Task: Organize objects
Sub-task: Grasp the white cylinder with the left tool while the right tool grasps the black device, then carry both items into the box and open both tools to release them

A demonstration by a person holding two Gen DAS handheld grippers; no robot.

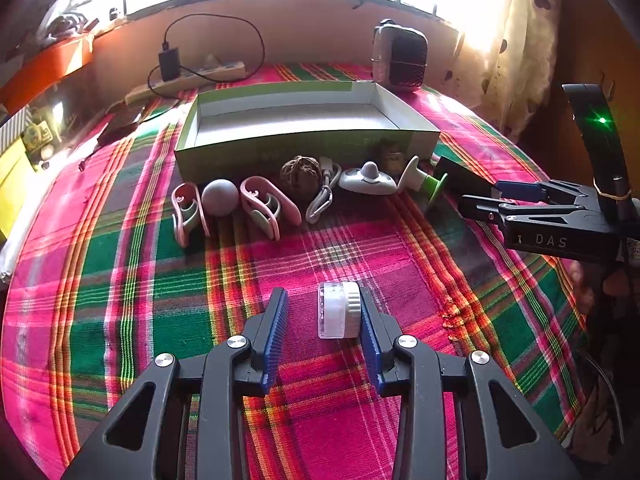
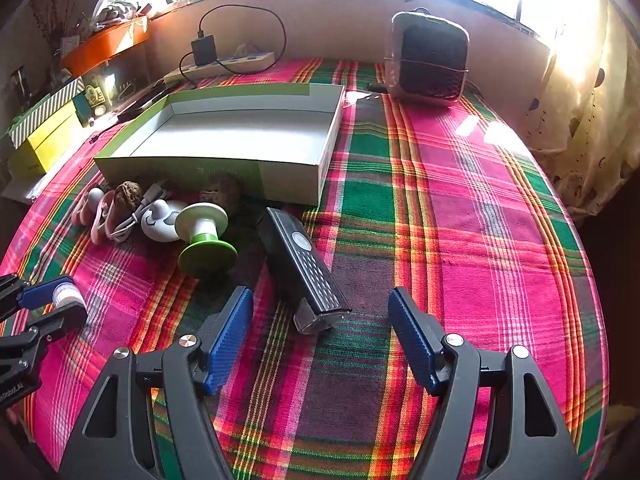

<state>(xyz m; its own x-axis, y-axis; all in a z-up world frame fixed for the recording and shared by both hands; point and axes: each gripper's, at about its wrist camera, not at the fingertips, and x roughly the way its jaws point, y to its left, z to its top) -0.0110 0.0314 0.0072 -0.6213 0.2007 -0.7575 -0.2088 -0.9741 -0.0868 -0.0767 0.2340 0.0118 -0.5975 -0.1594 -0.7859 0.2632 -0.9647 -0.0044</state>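
Observation:
In the left wrist view my left gripper [image 1: 324,320] is open around a small clear jar with a white lid [image 1: 339,311]. The jar lies on its side on the plaid cloth and touches the right pad, with a gap to the left pad. A row of small things lies before the open green-and-white box [image 1: 304,148]: two pink clips [image 1: 268,208], a grey ball [image 1: 220,197], a brown nut [image 1: 300,174] and a green-and-white spool [image 1: 424,180]. My right gripper [image 2: 320,340] is open, with the near end of a black remote-like device [image 2: 300,264] between its fingertips, untouched.
A black-and-white speaker-like box [image 2: 432,60] stands at the back right of the table. A power strip with a charger and cable [image 2: 224,64] lies along the back wall. Yellow and striped boxes [image 2: 44,140] sit at the left edge. A curtain [image 2: 580,120] hangs at the right.

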